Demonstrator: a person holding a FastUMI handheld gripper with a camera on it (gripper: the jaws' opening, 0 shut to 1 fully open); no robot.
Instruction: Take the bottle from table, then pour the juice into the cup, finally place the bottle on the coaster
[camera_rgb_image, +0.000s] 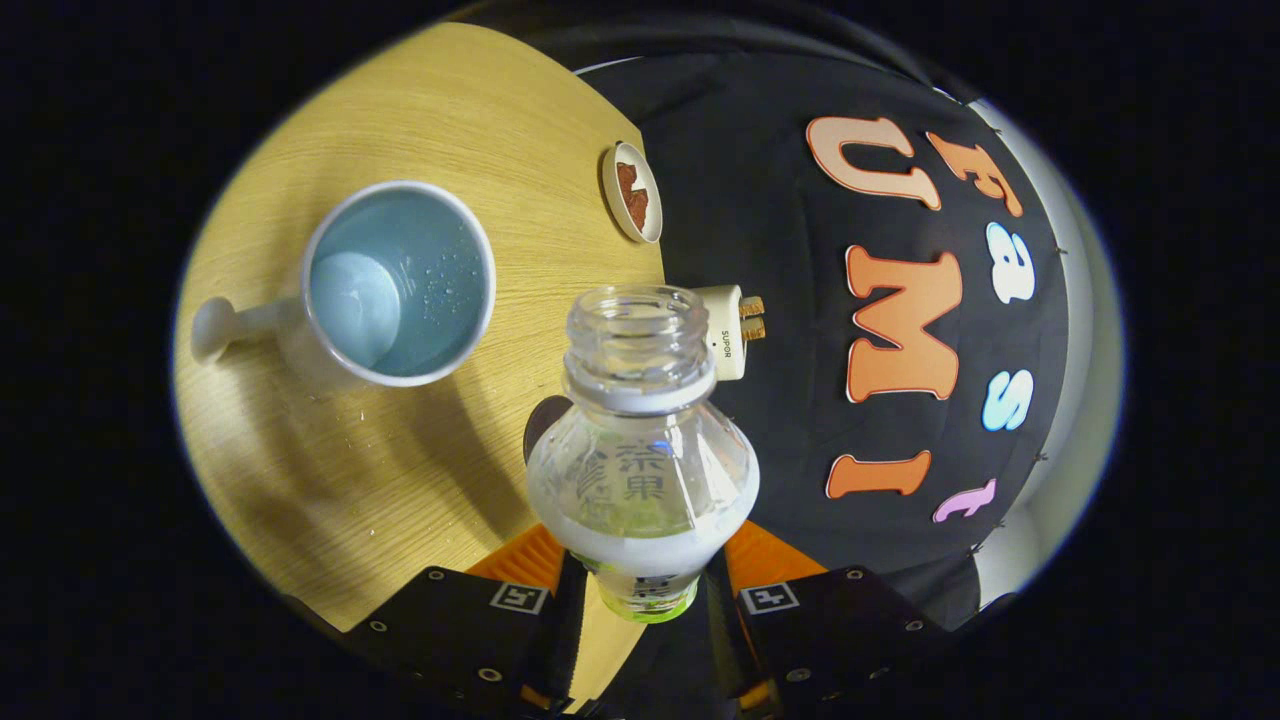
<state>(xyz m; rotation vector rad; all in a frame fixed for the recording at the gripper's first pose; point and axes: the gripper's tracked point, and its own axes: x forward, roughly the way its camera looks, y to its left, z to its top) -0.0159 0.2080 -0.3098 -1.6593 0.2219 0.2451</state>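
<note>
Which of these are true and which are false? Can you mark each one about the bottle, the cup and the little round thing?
1. The gripper holds the bottle between its fingers. True.
2. The bottle has its cap on. False: its mouth is open, no cap on it.
3. The cup has a handle. True.
4. The cup is full to the brim with juice. False: its bottom shows, with only droplets on the inside wall.
5. The coaster sits under the cup. False: it lies apart, beyond the cup, near the table edge.
</note>
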